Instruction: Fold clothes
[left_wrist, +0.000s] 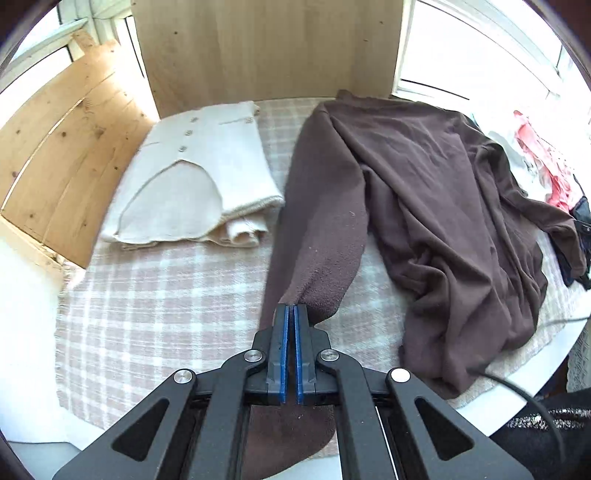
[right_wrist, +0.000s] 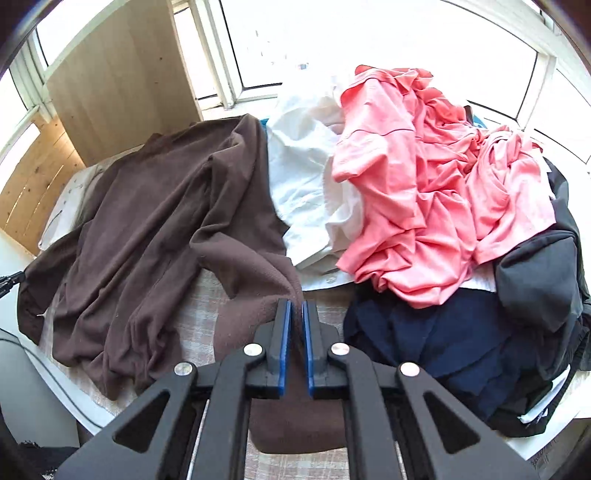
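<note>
A brown sweater (left_wrist: 424, 192) lies spread and rumpled on the checked cloth (left_wrist: 166, 314). Its long left sleeve (left_wrist: 317, 236) runs toward the camera, and my left gripper (left_wrist: 291, 306) is shut on the sleeve's end, the cuff hanging below the jaws. In the right wrist view the same sweater (right_wrist: 147, 229) fills the left half. Its other sleeve (right_wrist: 251, 280) comes down into my right gripper (right_wrist: 296, 303), which is shut on it, blue pads pinching the fabric, with the cuff showing beneath.
A folded cream cardigan (left_wrist: 195, 177) lies at the back left, beside wooden boards (left_wrist: 66, 147). Right of the sweater is a pile: a white shirt (right_wrist: 306, 184), a pink garment (right_wrist: 424, 192), navy (right_wrist: 424, 339) and dark grey clothes (right_wrist: 539, 280). The table's white edge (left_wrist: 535, 369) is near.
</note>
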